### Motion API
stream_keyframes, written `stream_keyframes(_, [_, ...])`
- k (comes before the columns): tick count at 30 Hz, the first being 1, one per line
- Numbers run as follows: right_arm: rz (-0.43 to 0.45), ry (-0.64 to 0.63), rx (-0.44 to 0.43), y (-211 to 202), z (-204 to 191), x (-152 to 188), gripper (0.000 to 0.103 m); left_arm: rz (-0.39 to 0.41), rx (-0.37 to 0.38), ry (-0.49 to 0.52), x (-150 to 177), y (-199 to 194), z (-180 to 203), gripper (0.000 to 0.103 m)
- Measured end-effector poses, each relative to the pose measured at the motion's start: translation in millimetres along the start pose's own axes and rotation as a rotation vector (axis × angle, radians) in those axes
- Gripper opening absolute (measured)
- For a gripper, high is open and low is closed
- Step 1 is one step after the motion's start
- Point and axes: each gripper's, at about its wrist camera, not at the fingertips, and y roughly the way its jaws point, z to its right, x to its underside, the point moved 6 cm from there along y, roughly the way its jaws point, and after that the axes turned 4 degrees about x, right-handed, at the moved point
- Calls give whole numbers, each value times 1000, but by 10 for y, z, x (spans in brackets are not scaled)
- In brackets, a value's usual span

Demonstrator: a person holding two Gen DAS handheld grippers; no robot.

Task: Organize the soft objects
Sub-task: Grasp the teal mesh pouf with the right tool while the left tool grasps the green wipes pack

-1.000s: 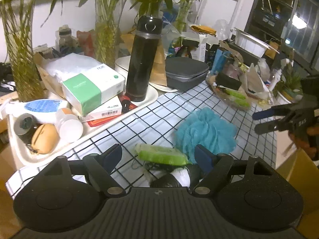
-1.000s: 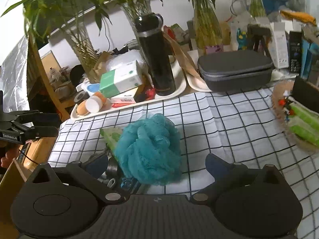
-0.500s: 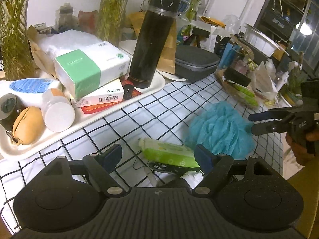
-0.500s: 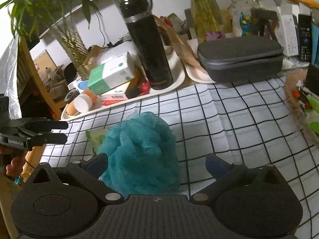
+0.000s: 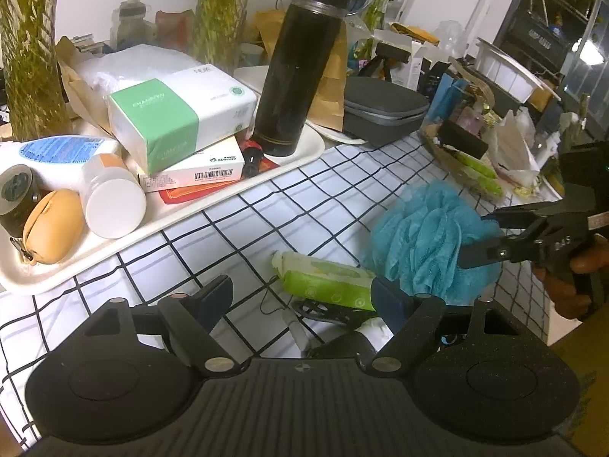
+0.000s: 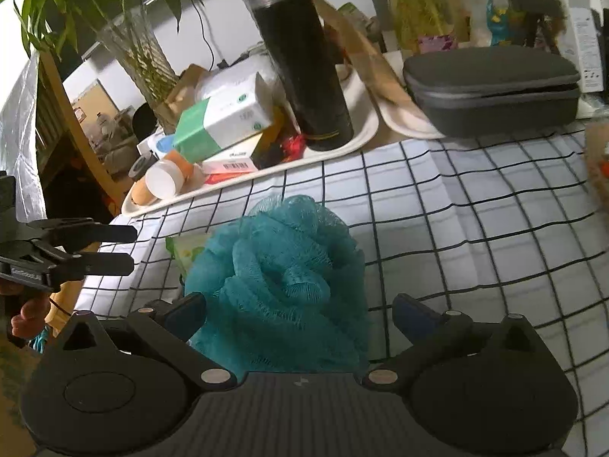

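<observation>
A teal bath loofah (image 6: 281,285) lies on the checked tablecloth, between the open jaws of my right gripper (image 6: 300,312); its fingers flank it without squeezing. It also shows in the left wrist view (image 5: 426,243), with the right gripper (image 5: 475,238) at its right side. A green wet-wipe pack (image 5: 327,280) lies left of the loofah, in front of my left gripper (image 5: 304,297), which is open and empty. The pack peeks out behind the loofah in the right wrist view (image 6: 188,247), where the left gripper (image 6: 127,249) hovers at the table's left edge.
A white tray (image 5: 304,152) behind holds a black flask (image 5: 297,61), a tissue box (image 5: 179,114), small boxes and bottles. A grey zip case (image 6: 491,87) sits at the back right. A basket of clutter (image 5: 468,160) stands right. Dark small items (image 5: 335,316) lie under the wipe pack.
Both grippers have moved forward over the table. The right gripper has closed in on the loofah, which now sits between its open fingers. The left gripper has come nearer the wipe pack.
</observation>
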Motion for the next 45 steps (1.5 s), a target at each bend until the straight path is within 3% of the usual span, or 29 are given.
stream_keyframes(3, [-14, 8, -25, 98, -5, 4, 102, -4, 1, -2, 11, 15, -6, 80])
stream_keyframes(5, [-20, 16, -52, 134, -17, 8, 88, -9, -1, -2, 17, 30, -9, 80])
stream_keyframes(9, [-11, 15, -62, 119, -38, 8, 70, -22, 1, -6, 34, 76, -8, 80])
stream_keyframes(11, [6, 43, -66, 69, -9, -19, 56, -28, 7, -12, 44, 90, -7, 80])
stream_keyframes(14, [50, 81, -66, -57, 49, -91, 47, -31, 23, -40, 53, 113, -29, 79])
stream_keyframes(19, [126, 69, -58, -258, 37, -169, 44, -23, 85, -155, 48, 130, -118, 79])
stream_keyframes(22, [174, 55, -35, -395, 30, -219, 43, -19, 133, -256, 39, 151, -191, 70])
stream_keyframes(26, [229, 55, 1, -577, 75, -253, 43, -30, 184, -457, 54, 256, -385, 58])
stream_keyframes(31, [263, 71, 22, -710, 133, -234, 43, -63, 272, -673, 135, 433, -544, 53])
stream_keyframes(33, [269, 69, 32, -729, 133, -223, 43, -63, 296, -727, 160, 484, -590, 50])
stream_keyframes(34, [270, 71, 34, -730, 138, -224, 42, -68, 302, -751, 174, 515, -608, 43])
stream_keyframes(42, [269, 74, 39, -725, 146, -207, 43, -86, 336, -892, 260, 678, -708, 38])
stream_keyframes(44, [265, 73, 44, -715, 149, -202, 43, -88, 357, -934, 276, 722, -726, 22])
stream_keyframes(45, [264, 73, 45, -710, 150, -200, 43, -92, 358, -945, 284, 732, -728, 21])
